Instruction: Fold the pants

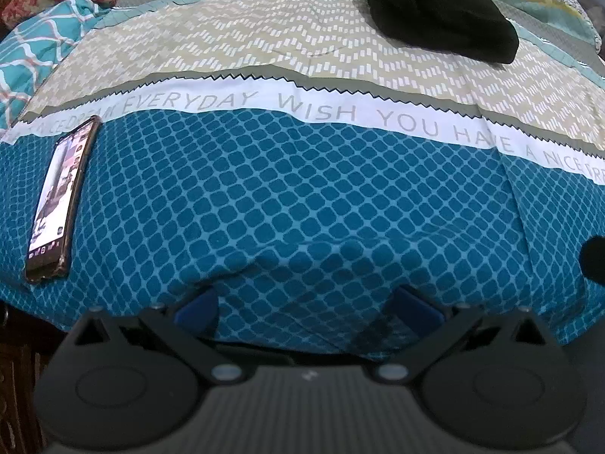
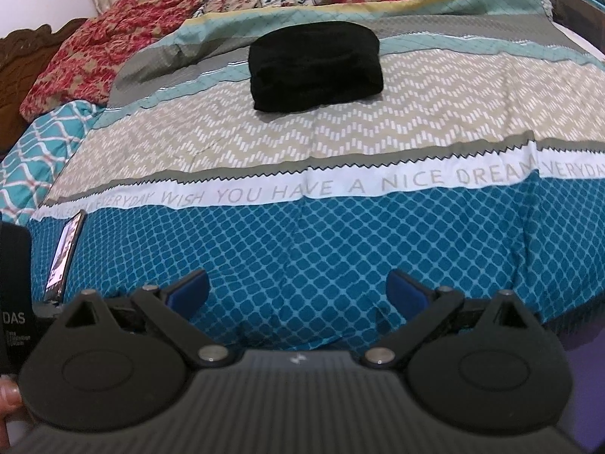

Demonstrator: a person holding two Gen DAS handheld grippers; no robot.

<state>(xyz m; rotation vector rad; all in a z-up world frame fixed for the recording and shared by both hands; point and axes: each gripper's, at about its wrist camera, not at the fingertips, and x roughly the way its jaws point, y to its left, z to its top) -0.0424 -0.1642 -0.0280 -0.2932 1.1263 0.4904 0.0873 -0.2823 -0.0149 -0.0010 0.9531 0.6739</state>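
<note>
The black pants [image 2: 315, 70] lie folded into a compact bundle on the beige zigzag band of the bedspread, far from both grippers; they also show in the left wrist view [image 1: 438, 7] at the top right. My left gripper [image 1: 306, 308] is open and empty, low over the blue lattice part of the bedspread [image 1: 302, 208] near the bed's front edge. My right gripper [image 2: 298, 291] is open and empty too, over the same blue area [image 2: 321, 242].
A phone [image 1: 56, 200] with its screen lit lies on the bedspread at the left; it also shows in the right wrist view [image 2: 64, 253]. Red floral and patterned bedding [image 2: 113, 45] is piled at the back. The left gripper's body [image 2: 15, 295] shows at the left edge.
</note>
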